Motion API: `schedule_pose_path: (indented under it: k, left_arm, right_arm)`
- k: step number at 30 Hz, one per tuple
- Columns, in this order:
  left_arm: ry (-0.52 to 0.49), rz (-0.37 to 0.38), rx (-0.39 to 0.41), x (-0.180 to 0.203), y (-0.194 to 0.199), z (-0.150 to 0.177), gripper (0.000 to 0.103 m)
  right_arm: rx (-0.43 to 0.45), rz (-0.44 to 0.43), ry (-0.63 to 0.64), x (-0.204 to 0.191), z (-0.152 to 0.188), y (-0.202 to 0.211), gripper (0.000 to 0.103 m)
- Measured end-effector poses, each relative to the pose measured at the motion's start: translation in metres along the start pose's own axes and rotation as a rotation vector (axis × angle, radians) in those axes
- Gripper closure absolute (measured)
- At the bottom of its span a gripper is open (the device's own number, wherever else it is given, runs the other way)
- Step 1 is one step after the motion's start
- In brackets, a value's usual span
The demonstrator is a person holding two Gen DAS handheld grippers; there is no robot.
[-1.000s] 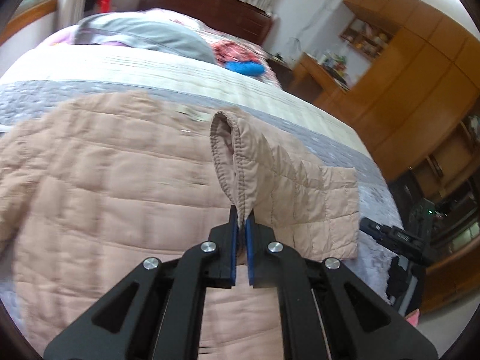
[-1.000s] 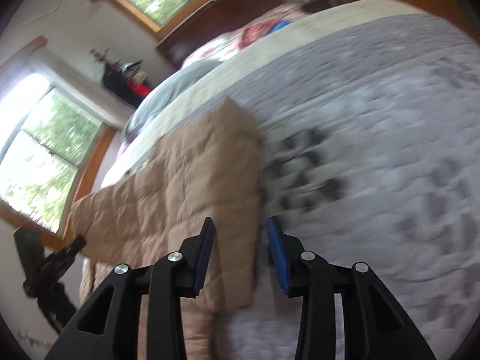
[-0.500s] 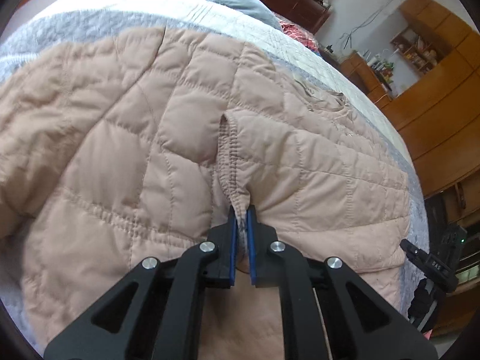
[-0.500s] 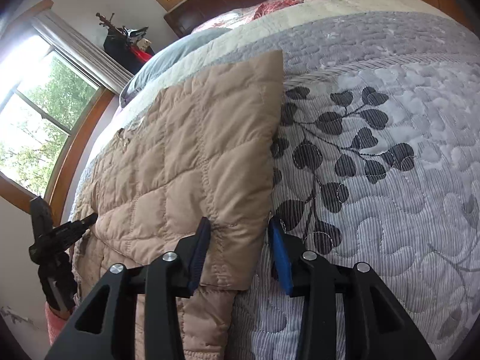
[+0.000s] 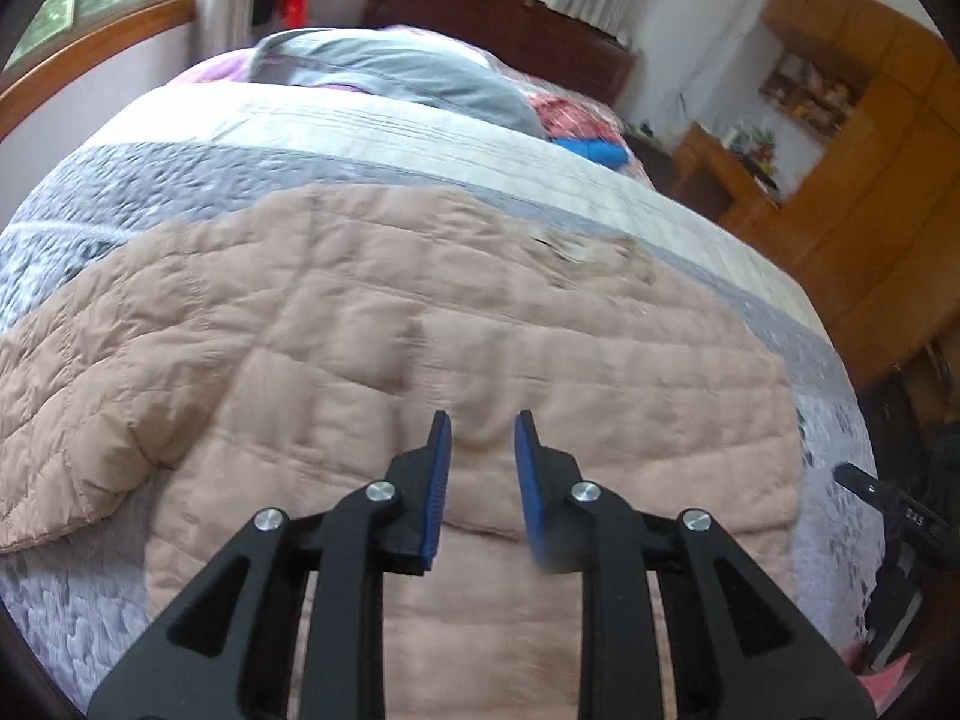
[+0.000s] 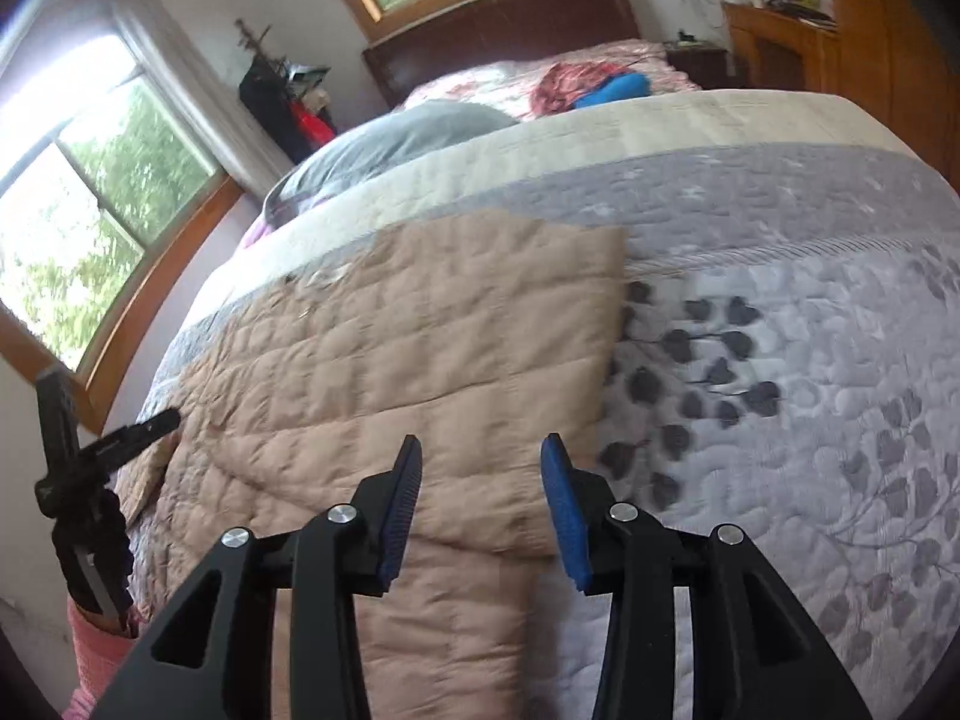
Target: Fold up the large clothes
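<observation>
The quilted beige jacket (image 5: 420, 324) lies flat on the grey leaf-patterned bedspread (image 6: 780, 360), covering the foot end of the bed toward its left edge. One sleeve (image 5: 66, 420) extends toward the left edge of the bed. The jacket's straight right edge (image 6: 609, 348) rests on the bedspread near the bed's middle.

The left gripper (image 5: 479, 444) is above the jacket, blue pads parted, nothing between them. The right gripper (image 6: 478, 468) is above the jacket's near right corner, pads spread wide, holding nothing.

Surroundings: a grey pillow (image 5: 396, 69) and a blue item (image 6: 615, 89) lie at the head end, before the dark wooden headboard (image 5: 498, 18). A black tripod (image 6: 78, 480) stands off the bed's left edge. Wooden cabinets (image 5: 870, 180) line the right side.
</observation>
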State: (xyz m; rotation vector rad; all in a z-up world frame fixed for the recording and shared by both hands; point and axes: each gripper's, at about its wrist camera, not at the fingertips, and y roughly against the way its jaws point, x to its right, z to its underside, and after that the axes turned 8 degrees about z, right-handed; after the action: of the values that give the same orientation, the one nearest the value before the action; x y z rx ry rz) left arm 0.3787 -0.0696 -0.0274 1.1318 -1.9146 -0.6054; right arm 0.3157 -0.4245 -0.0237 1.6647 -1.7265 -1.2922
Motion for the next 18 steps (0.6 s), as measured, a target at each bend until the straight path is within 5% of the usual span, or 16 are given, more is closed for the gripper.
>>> schedule_pose_path:
  k: [3, 10, 18]
  left_arm:
    - [-0.041, -0.033, -0.051, 0.030, -0.022, 0.005, 0.078]
    - [-0.039, -0.073, -0.153, 0.025, -0.073, 0.032, 0.079]
    - [-0.076, -0.064, -0.111, 0.023, -0.076, 0.046, 0.078]
  right_arm:
    - [-0.059, 0.011, 0.016, -0.029, -0.002, -0.016, 0.061]
    - [-0.141, 0.100, 0.055, -0.058, 0.008, -0.073, 0.061]
    - [-0.116, 0.121, 0.088, -0.055, 0.026, -0.091, 0.063]
